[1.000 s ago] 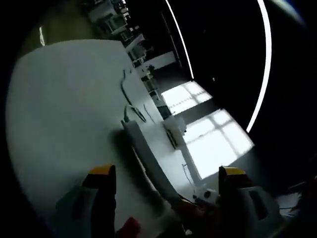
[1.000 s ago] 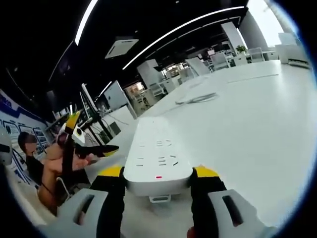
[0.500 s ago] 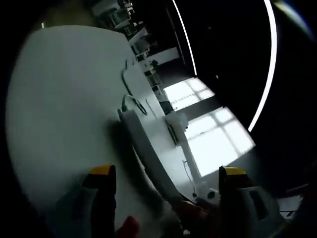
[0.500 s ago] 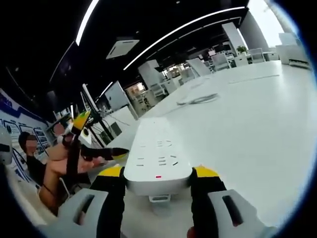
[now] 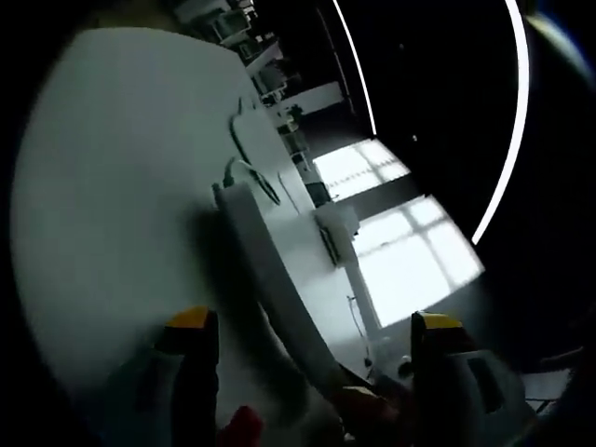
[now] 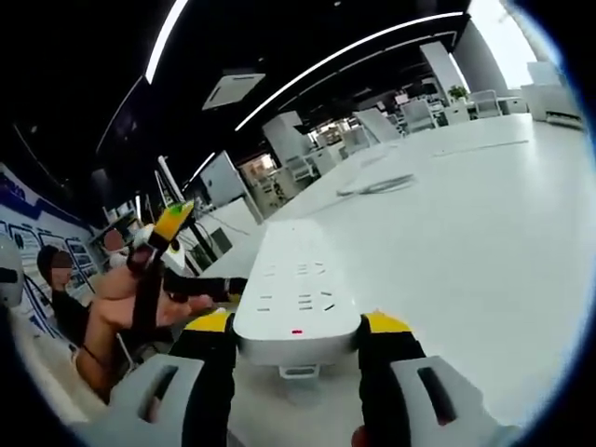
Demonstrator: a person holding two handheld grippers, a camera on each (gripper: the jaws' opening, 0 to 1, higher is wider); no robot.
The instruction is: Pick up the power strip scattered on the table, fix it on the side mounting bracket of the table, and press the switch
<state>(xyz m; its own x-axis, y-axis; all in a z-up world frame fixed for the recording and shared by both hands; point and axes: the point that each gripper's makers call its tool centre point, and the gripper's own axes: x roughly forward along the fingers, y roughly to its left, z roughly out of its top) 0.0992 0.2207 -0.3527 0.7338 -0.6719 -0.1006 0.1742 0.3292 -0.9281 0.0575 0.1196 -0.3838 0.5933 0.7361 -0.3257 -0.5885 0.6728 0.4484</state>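
The white power strip [image 6: 298,284] is already picked up: the right gripper [image 6: 296,337] has its yellow-tipped fingers clamped on the near end, the red switch mark facing out between them, and the strip running forward from the fingers over the white tabletop [image 6: 466,223]. The left gripper [image 5: 307,328] has its fingers spread apart and holding nothing, with the strip's body [image 5: 270,279] slanting ahead between them. Mounting looks unfinished (no side bracket can be made out), and the switch press is also left.
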